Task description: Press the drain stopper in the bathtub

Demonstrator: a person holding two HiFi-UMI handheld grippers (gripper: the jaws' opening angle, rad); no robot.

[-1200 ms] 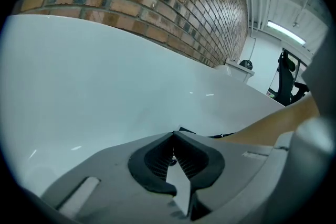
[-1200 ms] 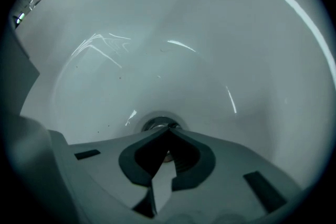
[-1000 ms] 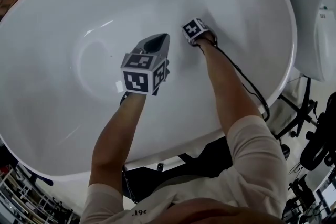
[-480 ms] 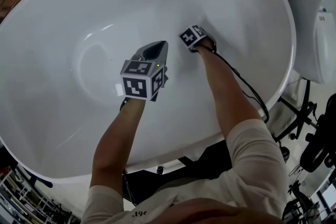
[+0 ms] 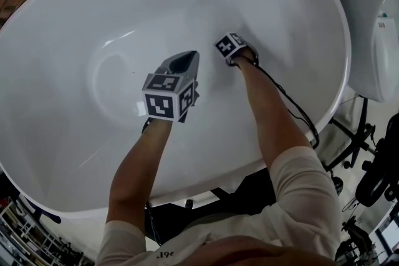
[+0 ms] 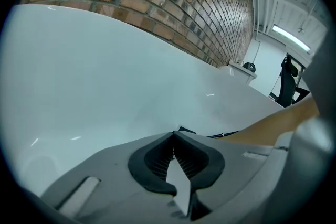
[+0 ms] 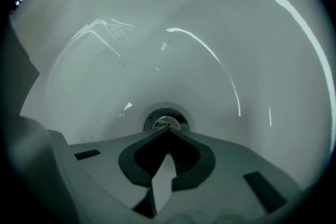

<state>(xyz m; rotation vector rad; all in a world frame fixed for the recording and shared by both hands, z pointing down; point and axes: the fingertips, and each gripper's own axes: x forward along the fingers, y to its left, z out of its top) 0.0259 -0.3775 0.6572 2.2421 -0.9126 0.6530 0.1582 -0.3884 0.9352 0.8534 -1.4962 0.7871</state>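
Observation:
The white oval bathtub (image 5: 75, 22) fills the head view. In the right gripper view the round metal drain stopper (image 7: 167, 123) sits in its dark ring at the tub's bottom. My right gripper (image 7: 168, 130) is shut, its tips right at the stopper's near edge; I cannot tell if they touch. From above, only the marker cube of the right gripper (image 5: 231, 45) shows, and it hides the drain. My left gripper (image 5: 189, 57) hovers shut and empty inside the tub, left of the right one, facing the far tub wall (image 6: 105, 76).
A brick wall (image 6: 173, 2) rises behind the tub. A white rounded fixture (image 5: 374, 28) stands to the right of the tub's rim. A black cable (image 5: 293, 103) runs along my right forearm. Black stand legs (image 5: 349, 134) and gear lie on the floor at lower right.
Both grippers sit slightly lower in the head view than a second ago. Their jaws stay shut.

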